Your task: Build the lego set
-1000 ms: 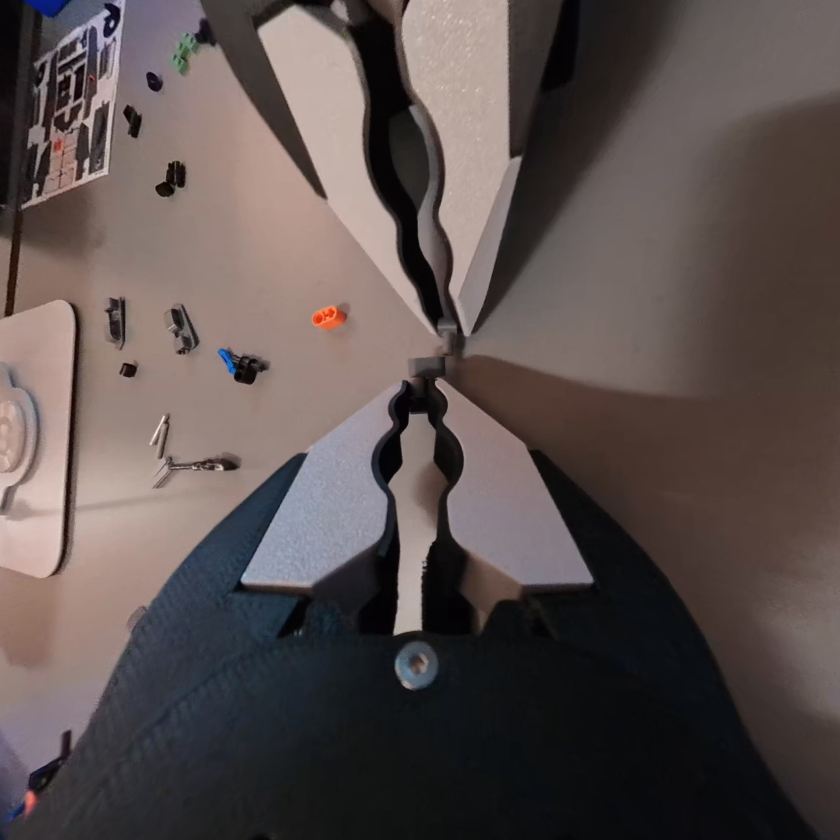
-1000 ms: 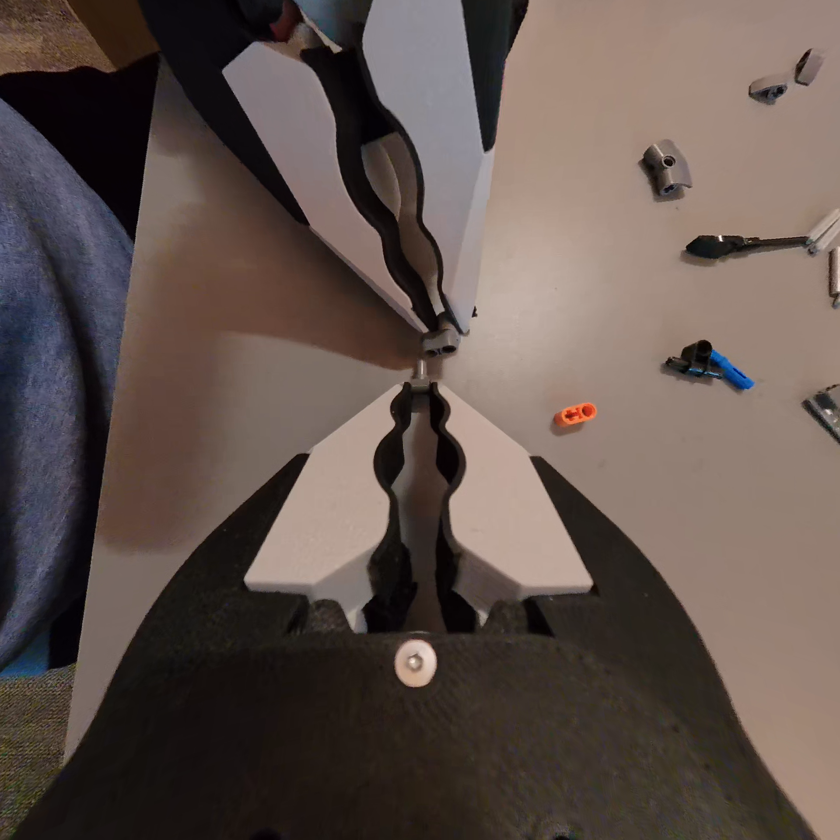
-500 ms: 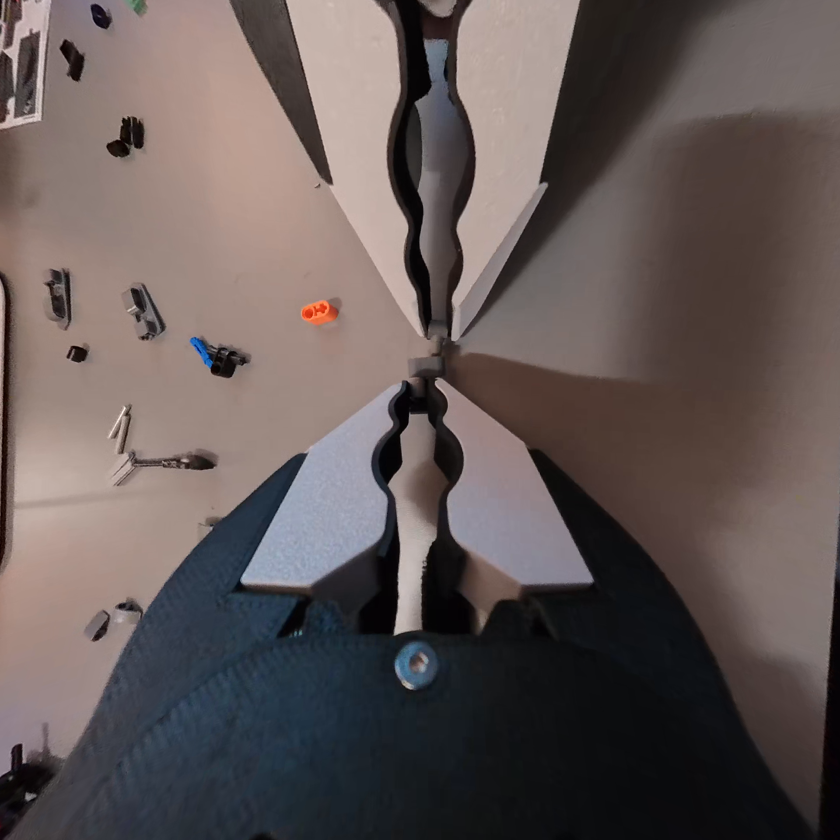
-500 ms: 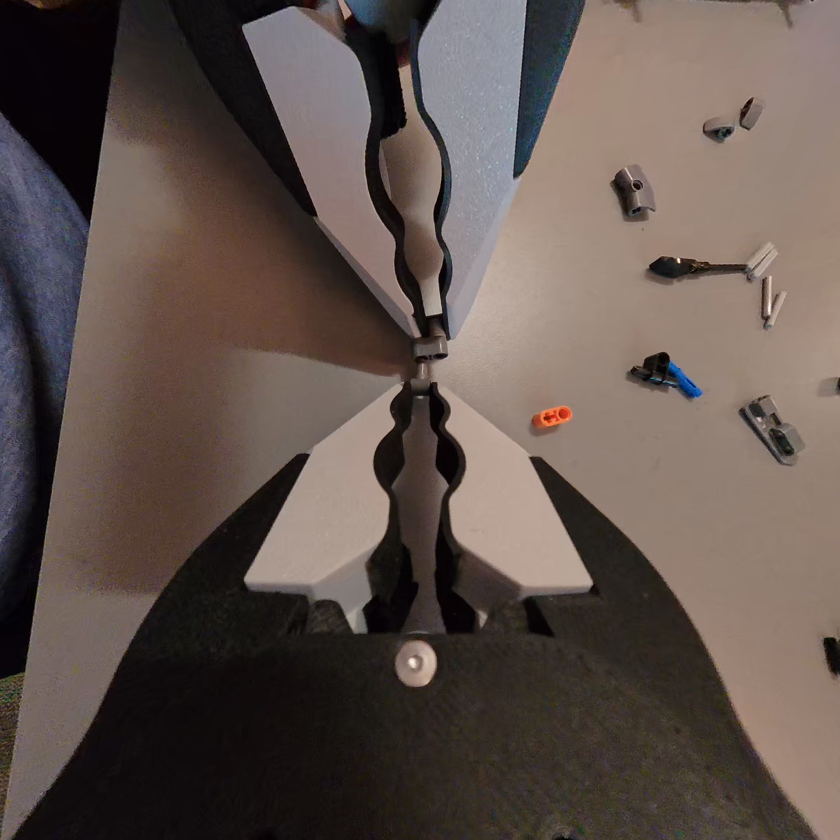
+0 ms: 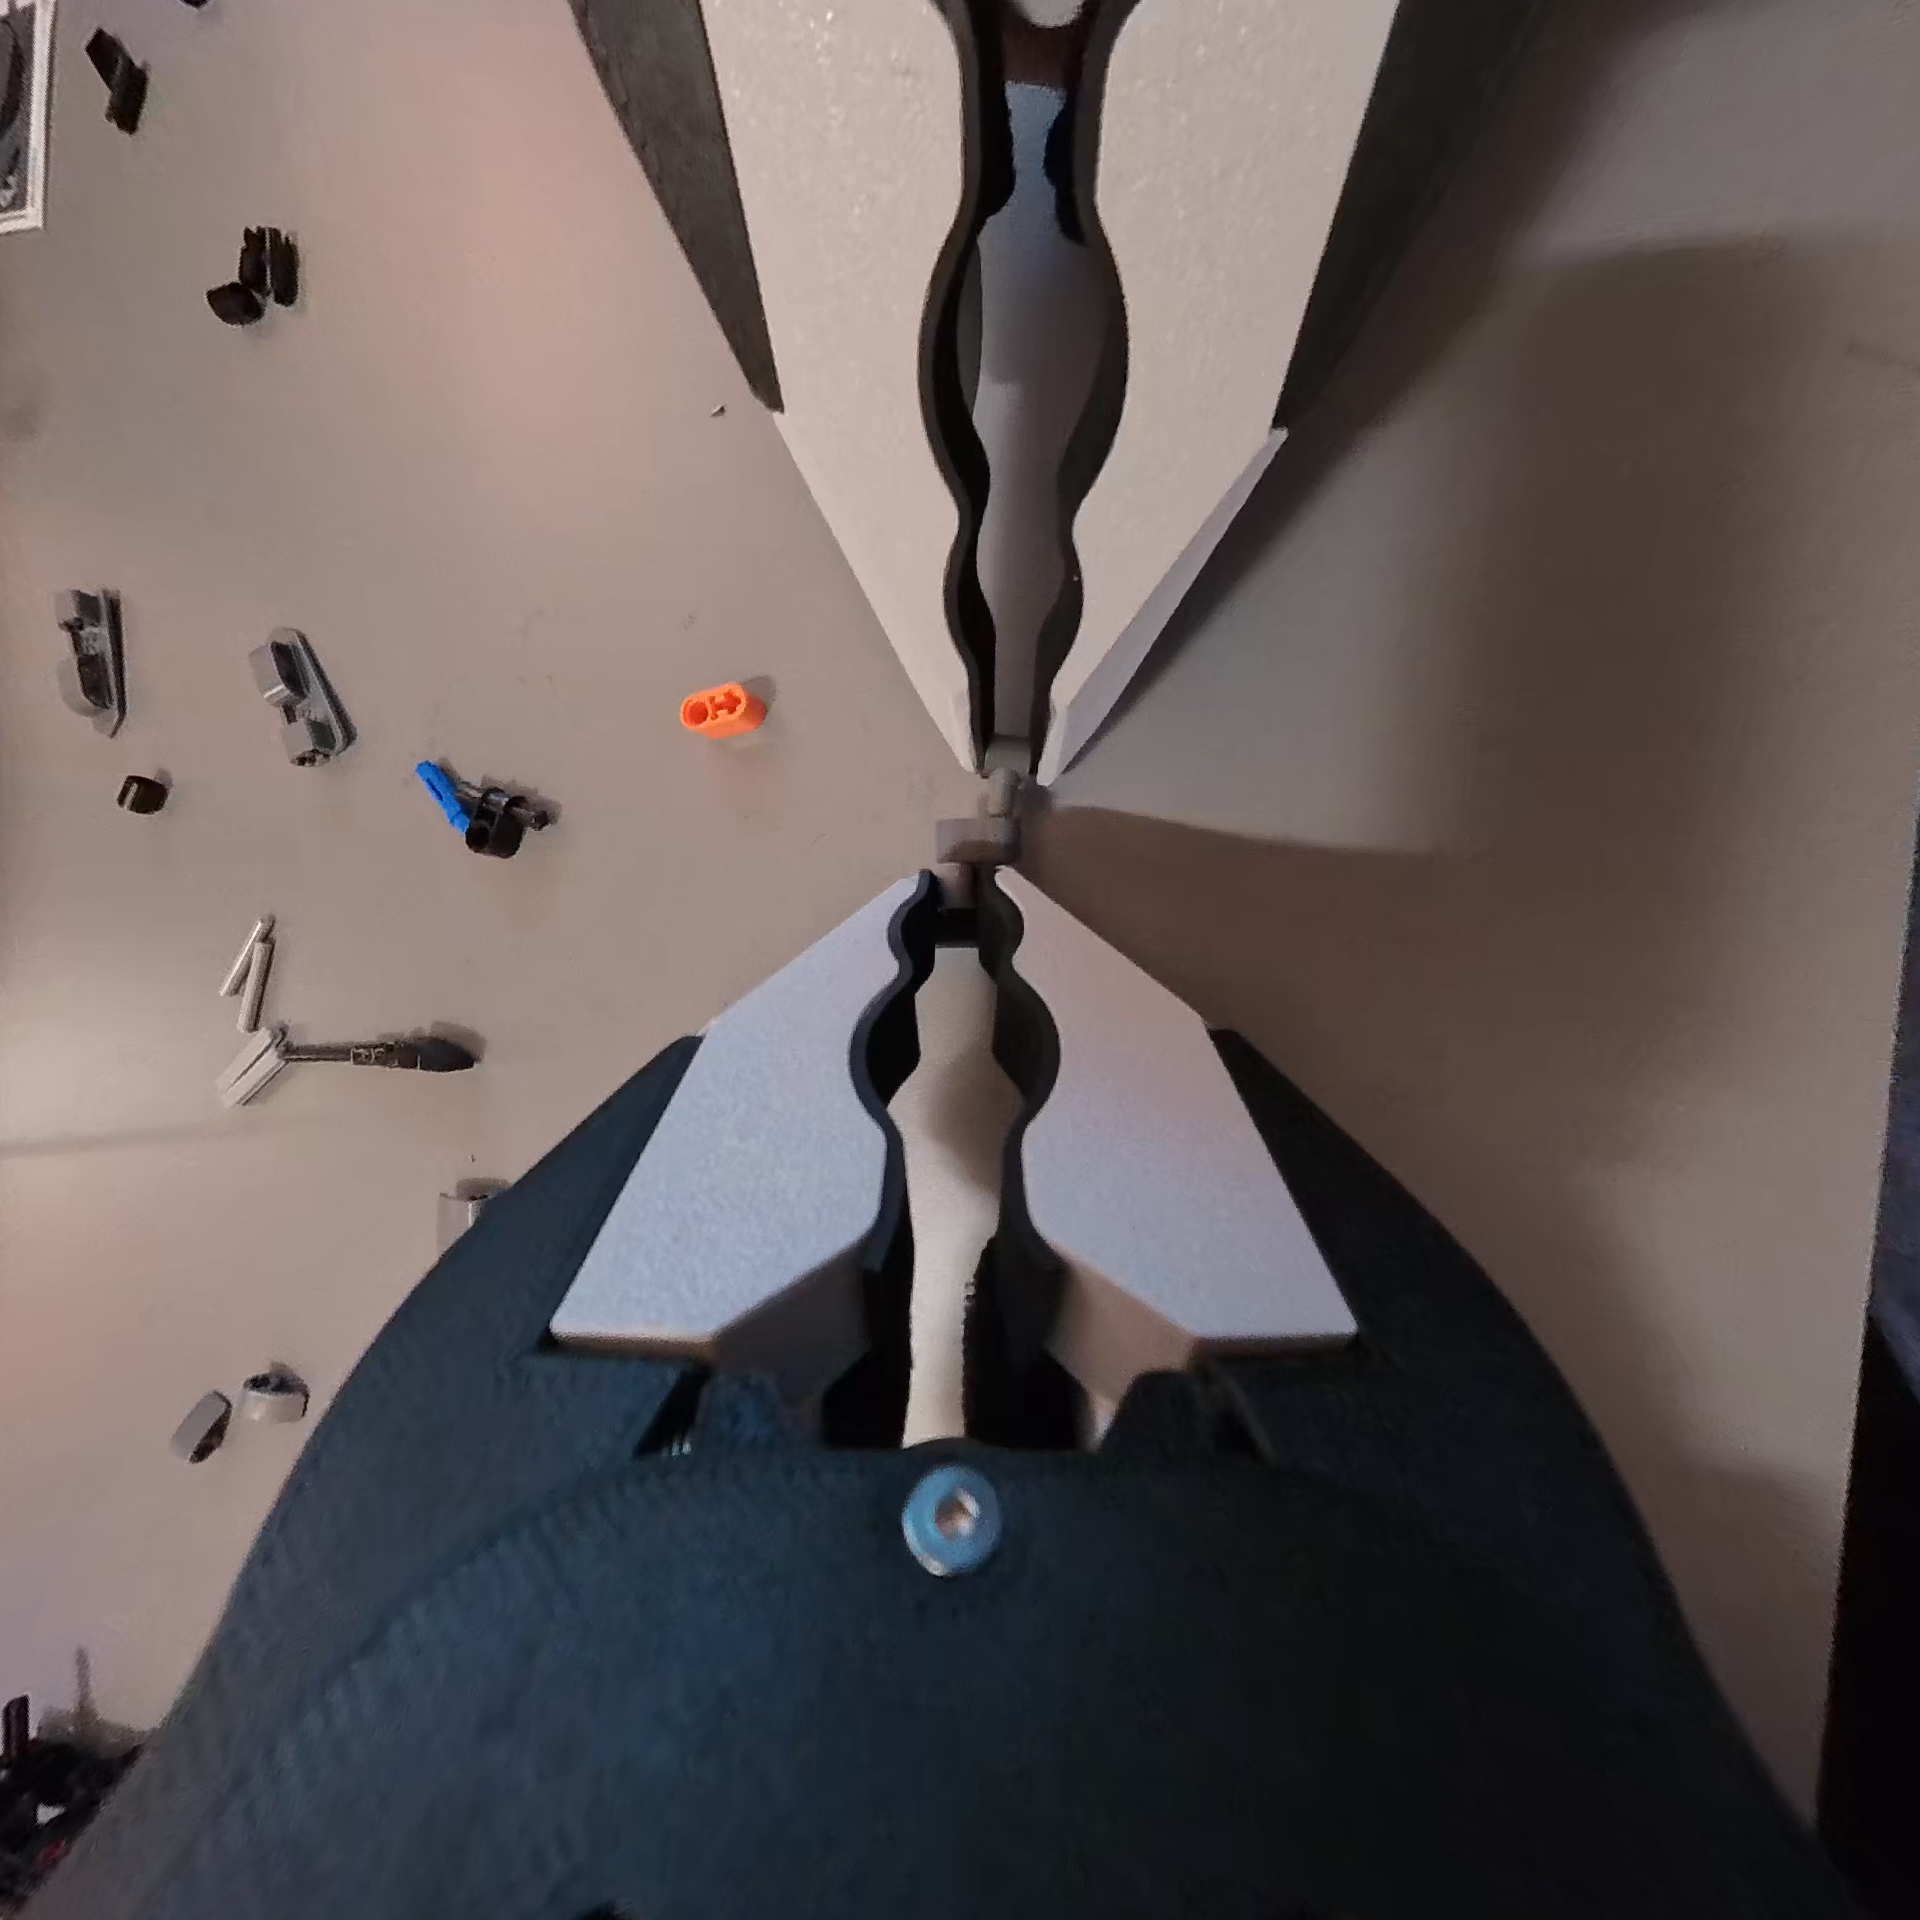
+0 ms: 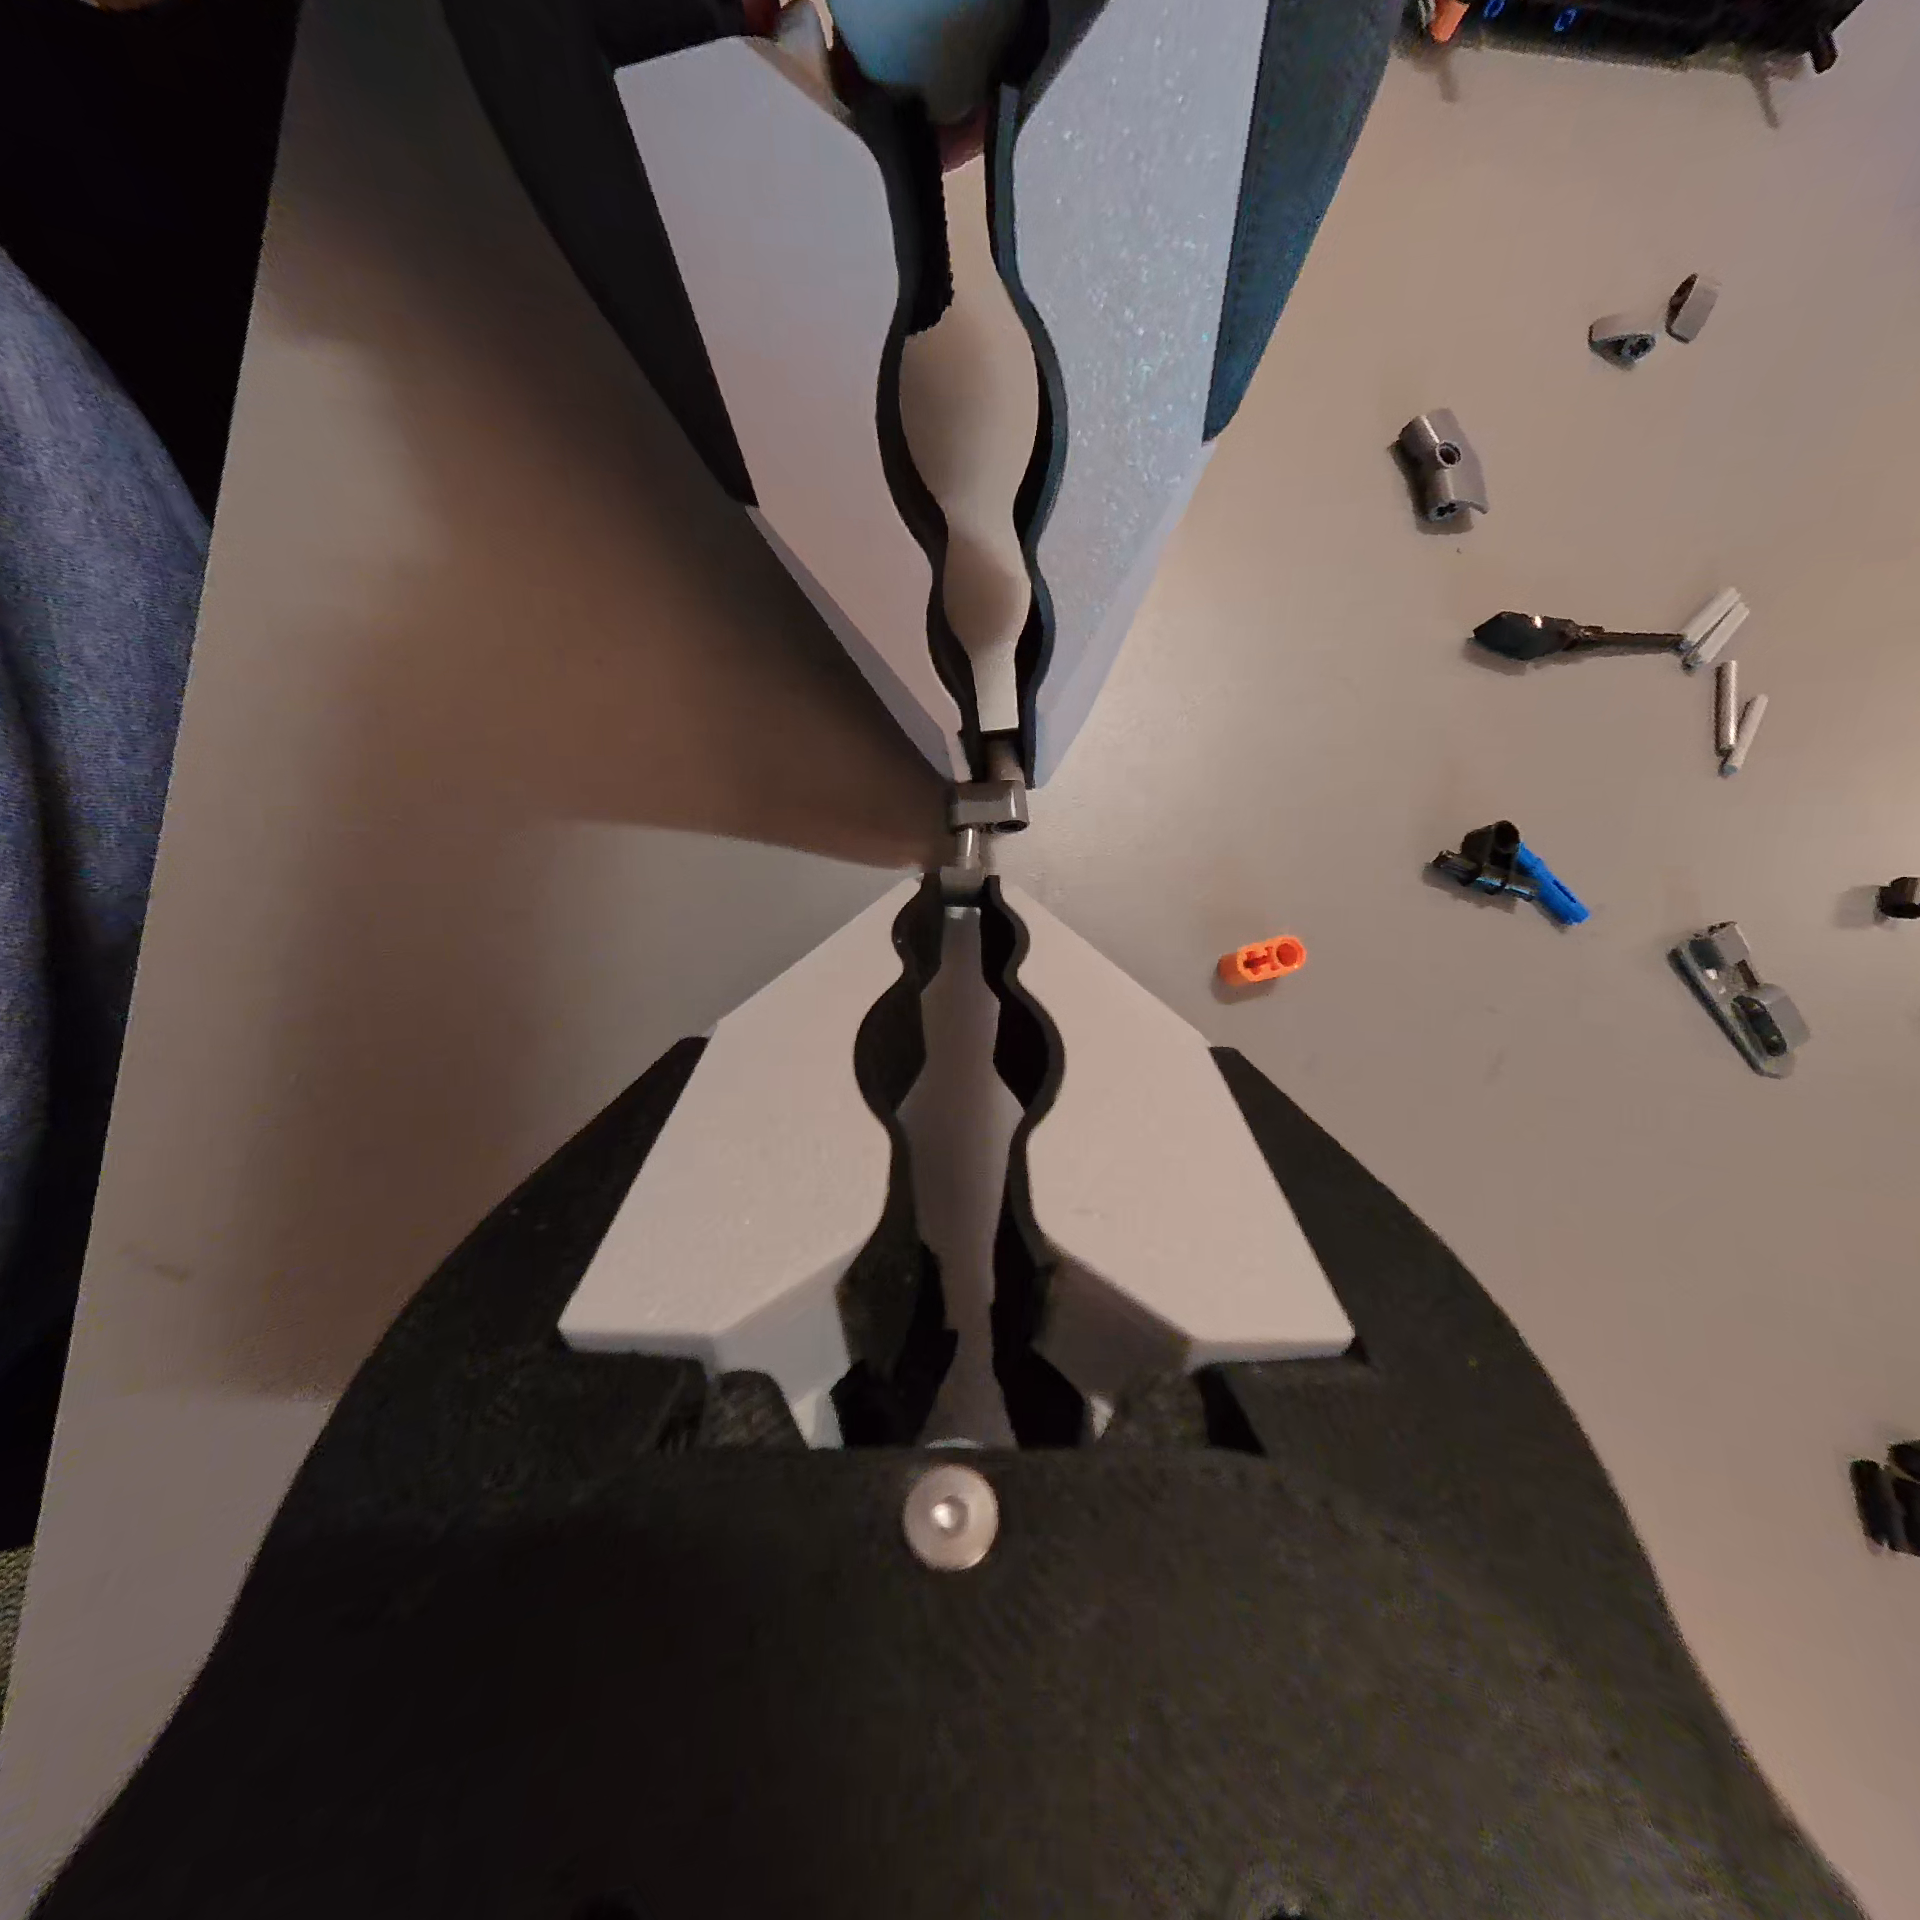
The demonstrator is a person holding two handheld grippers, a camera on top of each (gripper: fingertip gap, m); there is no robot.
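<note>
I see a small grey connector (image 6: 985, 808) with a short grey pin (image 6: 968, 852) meeting it, suspended between both tool tips above the table (image 6: 520, 623). Left gripper (image 5: 971, 883) is closed on the connector; right gripper (image 6: 964, 891) is closed on the pin. Only the right wrist view shows a blue sleeve (image 6: 62, 727) at 9 o'clock. Since 0.5 s ago, both grips stay clamped; the orange piece (image 5: 724, 712) lies at 10 o'clock.

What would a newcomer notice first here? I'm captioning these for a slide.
The two grippers meeting tip to tip mid-frame: the left gripper pinches a grey connector, the right gripper a grey pin pointed into it. Next, the orange piece and blue pin among loose parts on the table.
</note>
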